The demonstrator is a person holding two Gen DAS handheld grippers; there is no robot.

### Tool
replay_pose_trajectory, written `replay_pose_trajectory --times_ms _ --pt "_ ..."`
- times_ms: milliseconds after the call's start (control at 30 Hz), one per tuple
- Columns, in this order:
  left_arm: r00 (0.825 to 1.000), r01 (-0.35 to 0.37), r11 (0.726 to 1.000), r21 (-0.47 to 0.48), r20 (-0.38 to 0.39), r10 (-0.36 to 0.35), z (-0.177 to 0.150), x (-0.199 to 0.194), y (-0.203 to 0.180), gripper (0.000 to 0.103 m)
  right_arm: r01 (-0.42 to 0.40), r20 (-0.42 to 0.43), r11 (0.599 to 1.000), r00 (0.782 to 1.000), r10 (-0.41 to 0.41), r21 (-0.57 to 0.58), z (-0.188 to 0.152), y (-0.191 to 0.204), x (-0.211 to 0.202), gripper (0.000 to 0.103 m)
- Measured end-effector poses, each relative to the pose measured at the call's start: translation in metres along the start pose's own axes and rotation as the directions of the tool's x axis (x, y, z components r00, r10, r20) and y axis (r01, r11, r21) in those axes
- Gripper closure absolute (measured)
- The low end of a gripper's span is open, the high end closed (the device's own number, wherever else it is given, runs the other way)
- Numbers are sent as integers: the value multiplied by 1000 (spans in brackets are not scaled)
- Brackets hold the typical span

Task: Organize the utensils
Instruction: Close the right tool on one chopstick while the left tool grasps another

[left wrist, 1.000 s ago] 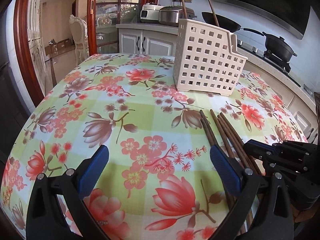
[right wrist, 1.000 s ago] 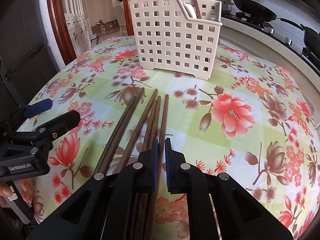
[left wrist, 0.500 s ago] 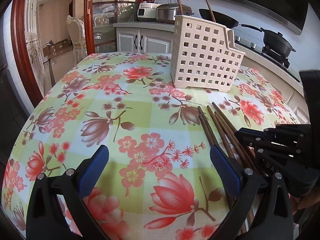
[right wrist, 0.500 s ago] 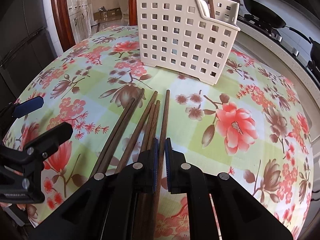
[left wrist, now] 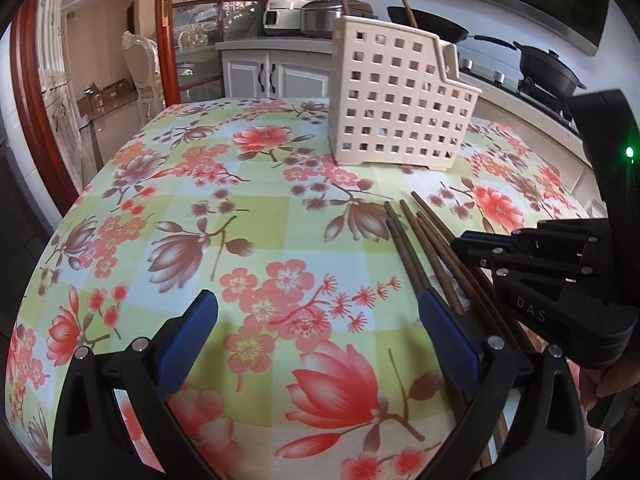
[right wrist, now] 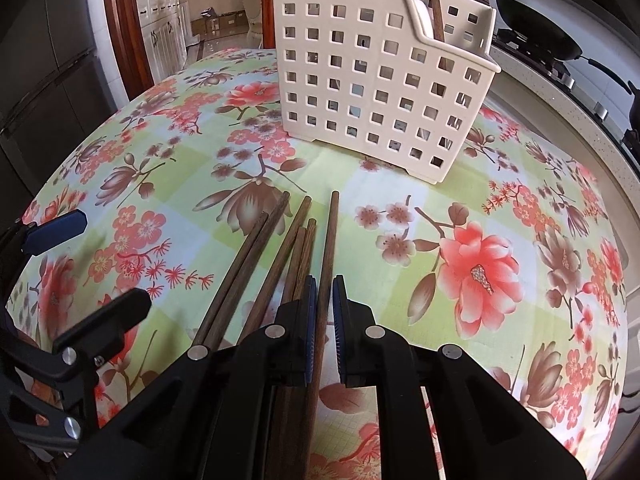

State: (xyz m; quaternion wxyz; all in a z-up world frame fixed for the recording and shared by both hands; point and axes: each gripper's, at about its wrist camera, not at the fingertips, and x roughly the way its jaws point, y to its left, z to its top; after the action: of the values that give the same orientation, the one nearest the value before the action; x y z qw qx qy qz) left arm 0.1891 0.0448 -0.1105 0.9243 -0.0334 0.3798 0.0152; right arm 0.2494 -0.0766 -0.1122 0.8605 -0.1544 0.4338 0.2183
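Left wrist view: the left gripper (left wrist: pixel 318 336) tilts down over the tablecloth (left wrist: pixel 256 216), jaws wide and empty, chopsticks (left wrist: pixel 430 256) by its right finger.

Right wrist view: the right gripper (right wrist: pixel 323 312), tilted down, pinches one chopstick (right wrist: pixel 329 248); the basket (right wrist: pixel 376 76) stands ahead.

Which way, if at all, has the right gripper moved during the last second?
Yes: the right gripper moved forward toward the white basket, which now looks nearer.

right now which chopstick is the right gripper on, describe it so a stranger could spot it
Start at the white perforated basket on the floral tablecloth. In front of it lie six dark wooden chopsticks. The held chopstick is the rightmost, standing slightly apart, its shaft pinched by the right gripper.
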Motion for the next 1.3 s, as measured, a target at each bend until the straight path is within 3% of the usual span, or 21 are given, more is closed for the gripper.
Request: replay_pose_trajectory --times_ms 233,700,867,967,1300 --pt "996 31 999 17 -81 -30 3 16 -14 34 -6 28 998 1000 4 64 -17 -18 -10 96" --pt "993 34 999 2 -116 -34 10 25 -31 42 -63 58 993 997 57 104 -28 -33 -15 96" --pt "991 20 1000 -3 -130 -20 12 26 -36 63 -77 59 991 996 71 106 -30 -36 -16 96" --pt "991 14 1000 -15 -134 -16 12 25 -33 70 -83 63 989 995 76 119 -32 -41 -17 96" --pt "991 -5 998 62 -134 14 11 26 -52 69 -77 47 993 996 73 89 -29 -40 -16 96"
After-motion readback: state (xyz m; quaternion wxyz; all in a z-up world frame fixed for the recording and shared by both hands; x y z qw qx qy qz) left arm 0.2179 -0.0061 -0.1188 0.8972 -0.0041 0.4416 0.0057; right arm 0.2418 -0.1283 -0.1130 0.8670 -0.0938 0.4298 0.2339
